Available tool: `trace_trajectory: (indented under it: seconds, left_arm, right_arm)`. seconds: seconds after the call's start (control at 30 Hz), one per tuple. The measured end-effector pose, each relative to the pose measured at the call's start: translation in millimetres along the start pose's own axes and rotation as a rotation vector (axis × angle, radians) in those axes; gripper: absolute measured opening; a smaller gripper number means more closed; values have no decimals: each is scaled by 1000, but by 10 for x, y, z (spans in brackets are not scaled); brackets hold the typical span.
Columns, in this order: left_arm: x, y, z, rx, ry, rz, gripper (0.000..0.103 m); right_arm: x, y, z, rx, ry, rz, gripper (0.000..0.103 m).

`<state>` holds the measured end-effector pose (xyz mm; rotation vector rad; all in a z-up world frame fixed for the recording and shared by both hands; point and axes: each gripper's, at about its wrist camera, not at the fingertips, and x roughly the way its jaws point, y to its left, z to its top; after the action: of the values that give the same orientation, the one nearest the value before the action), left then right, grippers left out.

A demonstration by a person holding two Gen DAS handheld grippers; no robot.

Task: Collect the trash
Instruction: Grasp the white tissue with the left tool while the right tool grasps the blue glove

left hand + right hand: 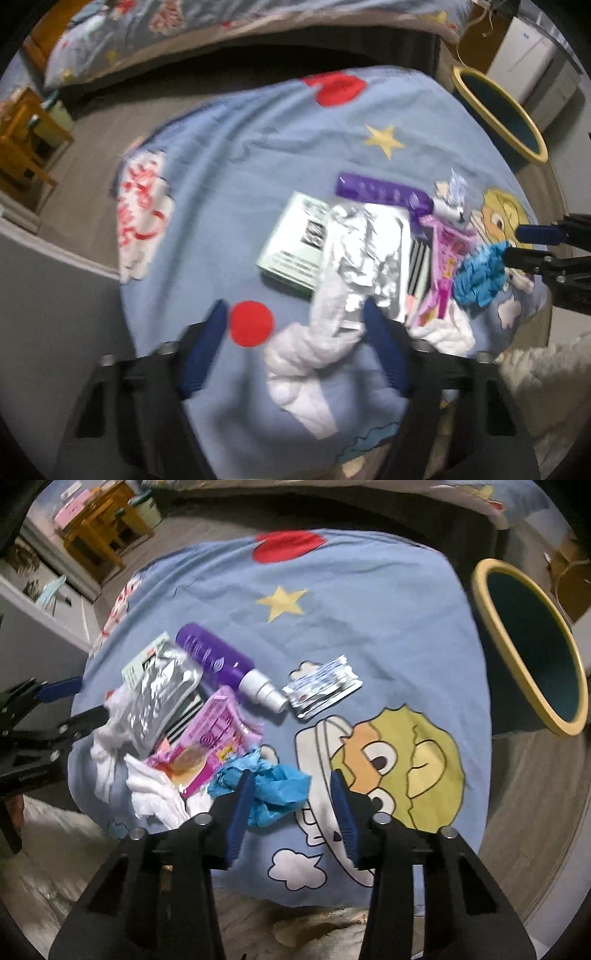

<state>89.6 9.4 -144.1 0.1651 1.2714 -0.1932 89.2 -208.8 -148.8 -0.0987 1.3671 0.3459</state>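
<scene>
Both tongs low over the trash heap, neither one gripping yet

Nearest, the left gripper (295, 325) stands part-open astride the white tissue (314, 343), its right finger touching the foil pouch (365, 254), so it may drag both. The right gripper (291, 794) is narrower, and the blue crumpled wrapper (266, 786) sits against its left finger; it could slip out sideways. Beyond, the purple bottle (218, 657) could roll on the soft cover. Farthest, the bin (532, 650) stands off the cushion's edge; a loose hold may drop trash short.
</scene>
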Motion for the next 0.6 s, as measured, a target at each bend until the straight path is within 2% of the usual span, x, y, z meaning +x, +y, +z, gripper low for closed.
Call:
trace_trajectory:
  seconds: [0.07, 0.13, 0.2, 0.3, 0.43, 0.6]
  left_arm:
    - [81, -71, -1, 30, 25, 0, 54]
    - [149, -145, -10, 65, 44, -2, 46]
    - [178, -188, -4, 85, 54, -4, 27]
    - [165, -227, 0, 101, 53, -19, 8]
    - [7, -242, 21, 110, 4, -7, 8]
    - [-209, -149, 100, 45, -74, -24, 8]
  right_arm:
    - [48, 15, -3, -10, 18, 4, 27]
    - [73, 7, -2, -11, 24, 15, 23]
    - [52, -8, 13, -12, 17, 29, 18]
    - [-12, -35, 32, -4, -1, 45, 15]
    - [-151, -89, 68, 8, -38, 65, 14]
    - [-367, -195, 122, 47, -102, 88, 14]
